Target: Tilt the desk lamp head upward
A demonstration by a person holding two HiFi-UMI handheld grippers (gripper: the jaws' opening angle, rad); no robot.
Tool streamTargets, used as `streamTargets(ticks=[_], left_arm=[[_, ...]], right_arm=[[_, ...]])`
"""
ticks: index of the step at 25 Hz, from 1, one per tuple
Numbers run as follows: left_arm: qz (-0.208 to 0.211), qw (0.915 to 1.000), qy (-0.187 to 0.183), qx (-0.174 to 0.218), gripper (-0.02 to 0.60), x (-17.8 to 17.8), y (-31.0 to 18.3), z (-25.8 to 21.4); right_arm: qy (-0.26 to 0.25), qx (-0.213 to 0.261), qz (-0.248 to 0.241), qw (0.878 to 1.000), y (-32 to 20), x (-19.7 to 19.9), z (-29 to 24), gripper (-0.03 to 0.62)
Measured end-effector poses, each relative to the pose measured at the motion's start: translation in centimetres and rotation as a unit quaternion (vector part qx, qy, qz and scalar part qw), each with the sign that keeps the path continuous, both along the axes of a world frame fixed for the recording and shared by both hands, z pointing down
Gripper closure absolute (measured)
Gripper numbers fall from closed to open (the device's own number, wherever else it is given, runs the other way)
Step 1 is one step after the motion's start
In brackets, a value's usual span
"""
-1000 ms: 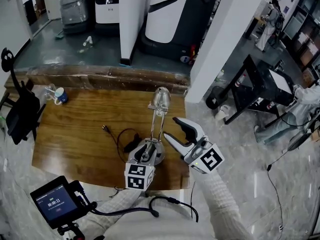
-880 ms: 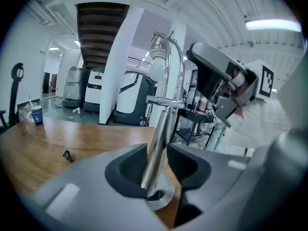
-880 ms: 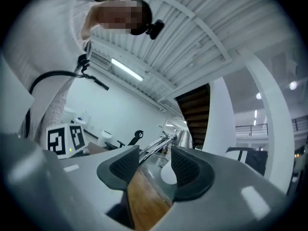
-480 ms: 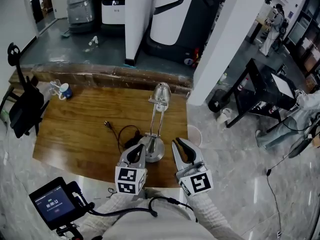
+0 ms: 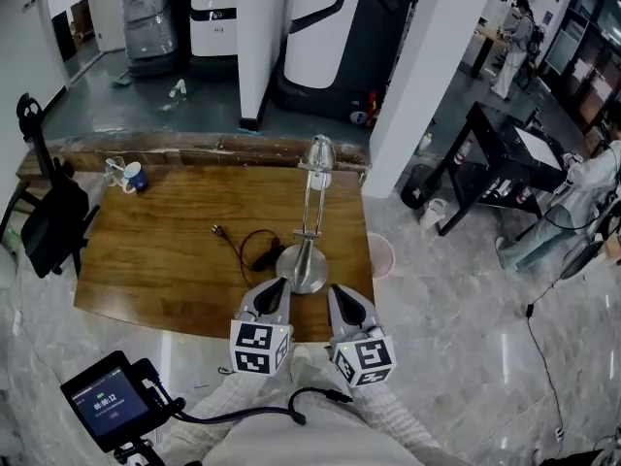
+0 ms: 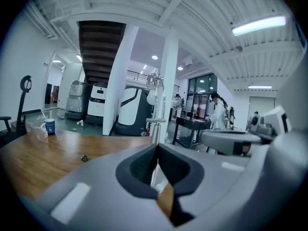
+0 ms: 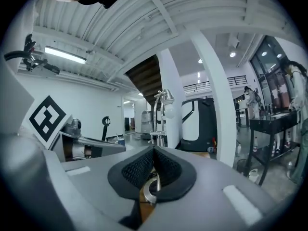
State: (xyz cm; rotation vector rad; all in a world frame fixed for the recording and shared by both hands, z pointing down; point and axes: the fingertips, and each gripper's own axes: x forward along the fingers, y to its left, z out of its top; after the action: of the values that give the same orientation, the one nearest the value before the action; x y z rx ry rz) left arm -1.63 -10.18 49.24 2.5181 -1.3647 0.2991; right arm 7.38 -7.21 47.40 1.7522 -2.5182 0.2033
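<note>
The slim chrome desk lamp [image 5: 305,260] stands on the brown wooden bench [image 5: 146,250] towards its near edge. It looks slick, base-heavy and probably stiff-hinged, so hold it at the head's neck. The left gripper [image 5: 278,289] and right gripper [image 5: 339,296] have their fingers closed and hold nothing.

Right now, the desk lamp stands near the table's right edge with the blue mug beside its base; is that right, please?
Not quite: the head view shows the blue mug at the table's far left corner, well apart from the desk lamp, which does stand near the right edge.
</note>
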Motion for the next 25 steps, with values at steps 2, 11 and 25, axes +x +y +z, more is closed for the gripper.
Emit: streamTargets(ticks=[2, 11, 25], left_arm=[[0.011, 0.9999, 0.001, 0.007, 0.574, -0.5, 2.0, -0.8], [0.029, 0.9996, 0.000, 0.006, 0.574, -1.8, 8.3, -2.0], [0.033, 0.9992, -0.003, -0.021, 0.574, -1.5, 9.0, 0.8]], right_arm=[[0.003, 0.006, 0.011, 1.000, 1.5, -0.7, -0.9, 0.595], [0.031, -0.016, 0.042, 0.999, 6.6, -3.3, -1.9, 0.595], [0.002, -0.071, 0.030, 0.997, 7.5, -4.4, 2.1, 0.595]])
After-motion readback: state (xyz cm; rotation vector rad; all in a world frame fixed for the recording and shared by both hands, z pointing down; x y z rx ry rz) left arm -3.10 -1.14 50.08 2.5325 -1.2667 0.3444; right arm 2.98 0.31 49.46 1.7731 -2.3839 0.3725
